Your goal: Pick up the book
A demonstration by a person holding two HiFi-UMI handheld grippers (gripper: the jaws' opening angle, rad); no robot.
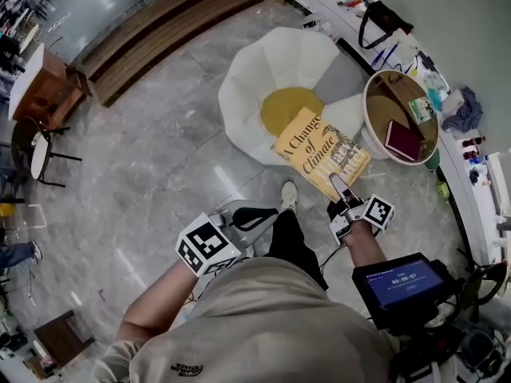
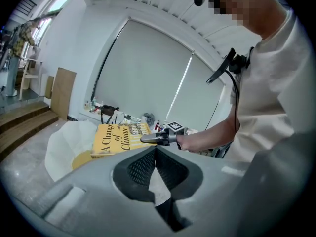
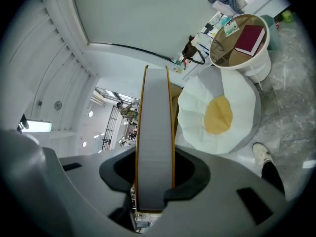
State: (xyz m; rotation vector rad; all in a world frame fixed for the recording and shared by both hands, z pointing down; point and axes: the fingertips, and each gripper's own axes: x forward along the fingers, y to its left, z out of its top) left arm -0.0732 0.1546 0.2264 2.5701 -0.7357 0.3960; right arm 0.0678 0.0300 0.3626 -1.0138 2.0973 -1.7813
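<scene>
The book (image 1: 321,152), a yellow paperback with dark title lettering and a drawing on its cover, hangs tilted in the air over the near right edge of the white cushion (image 1: 255,78) with the yellow centre. The right gripper (image 1: 341,188) has its jaws roughly half spread and clamped on the book's near edge, forearm stretched toward the cushion. The left gripper (image 1: 243,214), on the person's side of the cushion, has its jaws closed together on nothing. Marble floor (image 1: 160,158) spreads left of the cushion; a round table (image 1: 391,94) stands just beside its right.
</scene>
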